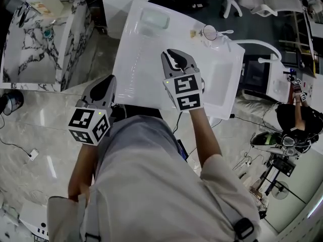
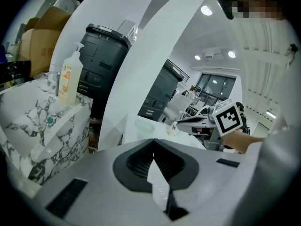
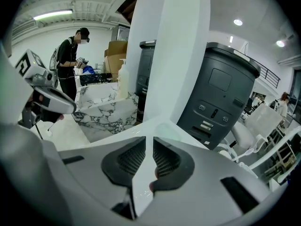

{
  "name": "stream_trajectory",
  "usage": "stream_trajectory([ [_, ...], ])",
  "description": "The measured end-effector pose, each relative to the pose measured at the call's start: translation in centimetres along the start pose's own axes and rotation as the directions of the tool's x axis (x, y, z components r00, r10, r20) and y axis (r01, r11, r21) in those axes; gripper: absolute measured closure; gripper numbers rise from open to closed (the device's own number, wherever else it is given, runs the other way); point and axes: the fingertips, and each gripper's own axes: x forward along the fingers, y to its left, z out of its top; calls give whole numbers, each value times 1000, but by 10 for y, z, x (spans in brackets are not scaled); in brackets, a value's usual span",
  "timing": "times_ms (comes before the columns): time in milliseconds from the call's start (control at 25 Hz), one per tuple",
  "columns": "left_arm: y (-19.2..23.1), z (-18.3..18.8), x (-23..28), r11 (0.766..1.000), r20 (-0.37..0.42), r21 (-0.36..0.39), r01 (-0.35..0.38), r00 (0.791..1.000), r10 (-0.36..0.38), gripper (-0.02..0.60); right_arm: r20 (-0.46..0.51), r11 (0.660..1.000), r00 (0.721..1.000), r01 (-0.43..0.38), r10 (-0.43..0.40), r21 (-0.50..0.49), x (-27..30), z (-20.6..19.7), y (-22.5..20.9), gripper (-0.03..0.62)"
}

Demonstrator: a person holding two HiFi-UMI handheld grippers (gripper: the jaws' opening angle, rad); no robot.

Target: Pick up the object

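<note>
With the right hand-held gripper (image 1: 175, 54), hovering over the white surface (image 1: 136, 79) and gripping nothing, showing only a narrow slit between the pads. With the left hand-held gripper (image 1: 107, 80), hanging low off the near left edge of that surface, pressing its jaws together on nothing. Judging the step in hand as the reach toward the pale green translucent tray (image 1: 155, 19), lying flat near the far end of the surface, well ahead of the right jaws and well apart from the small round thing (image 1: 210, 33) off to the right. For doing it well: opening far wider before arriving, given a slit much too narrow for the tray; coming down low toward the rim; turning the wrist so as to be straddling the short width instead of the length; closing on the two long sides and lifting only once both pads are biting. Reading the tray as a rounded rectangle, running its long axis roughly left to right in the head view, crosswise to the right gripper's line of approach, and pointing neither way in particular for lack of any visible handle or spout; not managing to tell whether open side up or down.
</note>
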Motion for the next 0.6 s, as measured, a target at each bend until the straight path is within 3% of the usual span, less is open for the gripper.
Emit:
stream_trajectory([
  [600,-1,-2,23,1000,-32,-18,-13,999,12,575,-93,996,995,-47,39,-79,48,-12,-19,536],
])
